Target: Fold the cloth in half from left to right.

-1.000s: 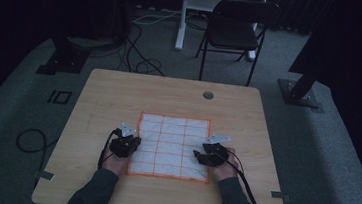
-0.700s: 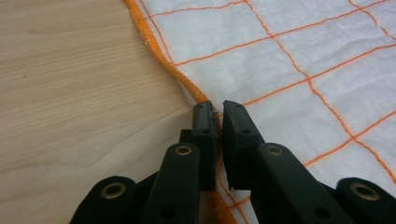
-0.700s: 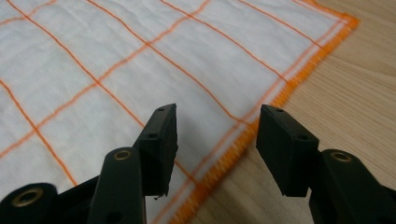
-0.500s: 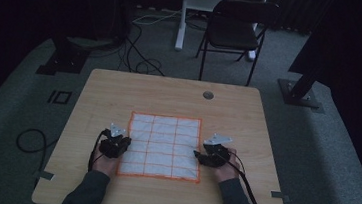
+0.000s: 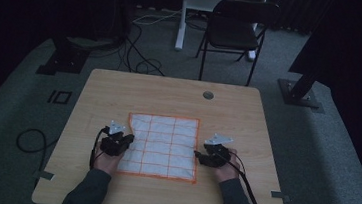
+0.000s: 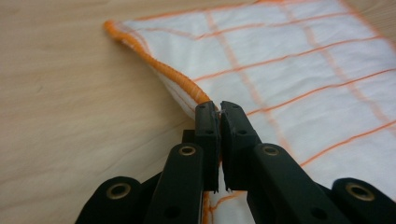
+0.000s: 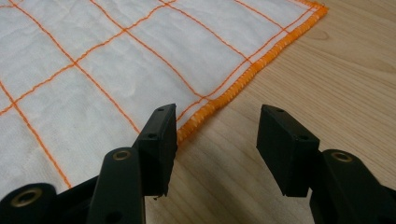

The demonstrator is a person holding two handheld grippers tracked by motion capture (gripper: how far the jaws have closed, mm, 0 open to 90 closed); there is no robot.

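Left gripper [image 6: 218,109]: its black jaws are pressing together on the orange-stitched left edge of the cloth [image 6: 299,70], pinching the hem between the pads. In the high view this gripper [image 5: 124,139] is sitting at the cloth's left border, with the person's left hand [image 5: 105,161] behind it.

Right gripper [image 7: 215,130]: its jaws are standing spread wide with bare wood between them; one jaw is hanging over the cloth's orange hem, the other over the table. In the high view it [image 5: 200,156] is resting just at the cloth's right edge, with the right hand [image 5: 225,170] holding it.

Cloth [image 5: 162,145]: white with an orange grid and orange border, it is lying spread on the near half of the table, between the two grippers. Its left edge is curving inward and lifting slightly where the left gripper is pinching it; the right edge is lying flat and straight.

Table [image 5: 169,93]: a light wooden top with a round grey cable port [image 5: 208,95] near its far edge.

Behind the table: a dark folding chair [image 5: 233,34] is standing on the grey carpet, with black cables [image 5: 141,53] trailing to its left.
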